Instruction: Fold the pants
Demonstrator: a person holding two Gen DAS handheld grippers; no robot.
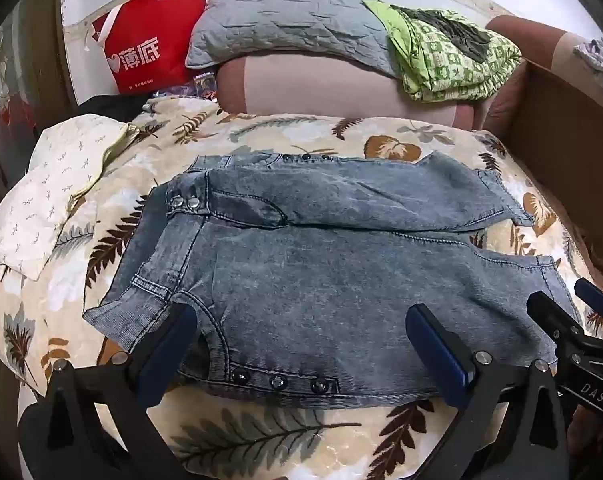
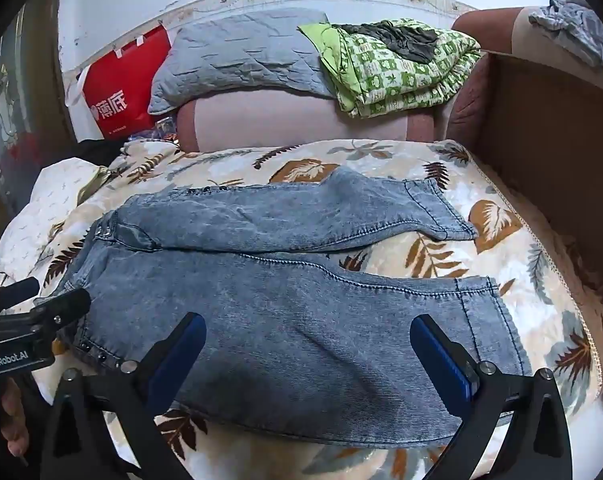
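Note:
Short blue denim pants (image 1: 321,264) lie flat on a leaf-print blanket (image 1: 293,436), waistband at the left, two legs pointing right; they also show in the right wrist view (image 2: 301,320). The far leg (image 2: 301,212) and the near leg (image 2: 381,312) lie apart with blanket between them. My left gripper (image 1: 301,352) is open over the near edge by the waist, jaws wide, holding nothing. My right gripper (image 2: 307,356) is open over the near leg, jaws wide, empty. The right gripper also shows in the left wrist view (image 1: 573,320), and the left one in the right wrist view (image 2: 41,308).
A pink-brown sofa back (image 1: 341,88) carries a grey quilted pillow (image 1: 285,20) and a green patterned cloth (image 1: 449,56). A red paper bag (image 1: 149,44) stands at the back left. A white cloth (image 1: 49,184) lies at the left. A brown armrest (image 2: 549,128) rises on the right.

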